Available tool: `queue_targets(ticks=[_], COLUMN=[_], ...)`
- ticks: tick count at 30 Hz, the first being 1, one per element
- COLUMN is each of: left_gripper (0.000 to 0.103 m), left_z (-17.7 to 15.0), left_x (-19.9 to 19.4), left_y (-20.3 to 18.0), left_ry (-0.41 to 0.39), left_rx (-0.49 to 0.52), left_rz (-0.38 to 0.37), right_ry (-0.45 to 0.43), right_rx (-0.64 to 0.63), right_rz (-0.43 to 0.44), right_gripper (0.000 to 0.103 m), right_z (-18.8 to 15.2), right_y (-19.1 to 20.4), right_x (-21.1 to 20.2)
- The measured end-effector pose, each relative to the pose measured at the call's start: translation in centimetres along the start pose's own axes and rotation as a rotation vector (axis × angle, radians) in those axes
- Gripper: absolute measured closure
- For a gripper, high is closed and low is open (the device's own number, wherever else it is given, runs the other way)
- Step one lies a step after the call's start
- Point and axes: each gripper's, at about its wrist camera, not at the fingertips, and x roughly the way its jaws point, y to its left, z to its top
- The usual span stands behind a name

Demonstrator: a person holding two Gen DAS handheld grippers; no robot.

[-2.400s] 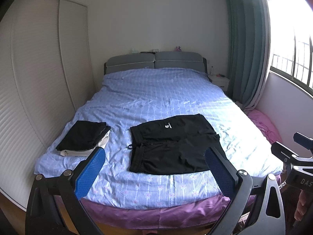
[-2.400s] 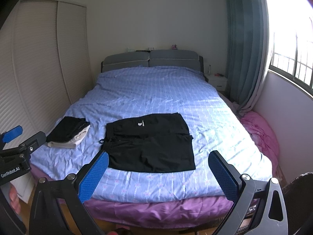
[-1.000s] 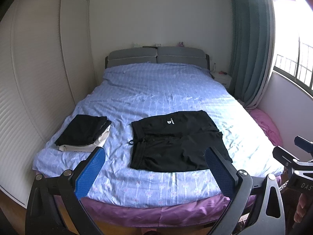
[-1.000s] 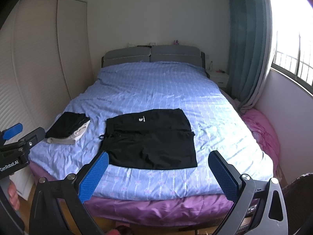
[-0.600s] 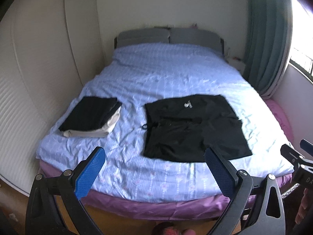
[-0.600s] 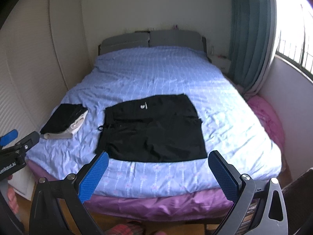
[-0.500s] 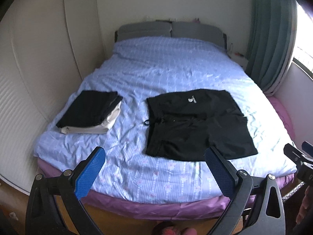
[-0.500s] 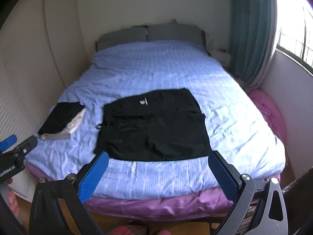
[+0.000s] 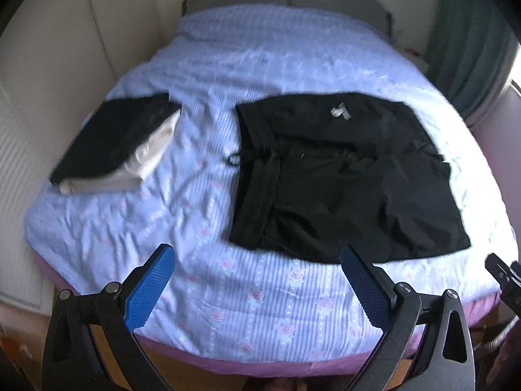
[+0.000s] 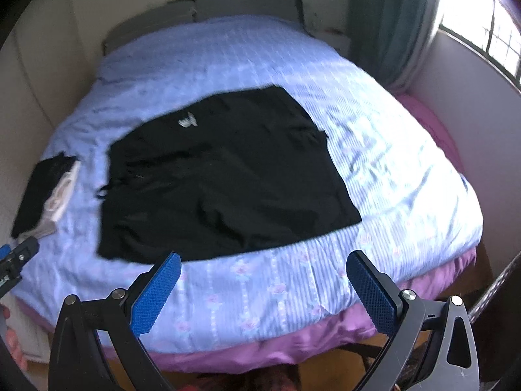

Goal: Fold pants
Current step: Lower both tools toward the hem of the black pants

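Holding both tools above the foot of the bed, we have the left gripper and the right gripper with jaws spread wide — nothing between them. Black pants lie flat on the blue sheet near the foot edge, waistband toward our left, a small white logo on them (too blurred to read). A folded stack of clothes sits well apart at the left. Green curtains hang beside the window.
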Motion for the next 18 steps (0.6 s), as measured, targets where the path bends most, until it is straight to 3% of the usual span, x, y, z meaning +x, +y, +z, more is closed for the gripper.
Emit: queue_targets(ticks=[5,10,18], left_gripper=[0.000,0.000,0.003], left_z=[-1.1,-1.8,-2.9], left_x=[5.9,9.9,14.5], left_y=[-1.2,-3.0,-3.4], left_ry=[0.058,0.048,0.117], left_rx=[-0.051,-0.028,-0.072], left_rz=[0.028,0.051,0.008], right_ry=[0.039,0.068,0.081], right_rx=[0.049,0.127,0.204], right_rz=[-0.029,-0.029,-0.027], right_gripper=[0.001,0.003,0.006], right_z=[-0.7,-1.8,-2.2], right_y=[-2.5,-5.0,-6.7], right_x=[6.4,11.3,16.5])
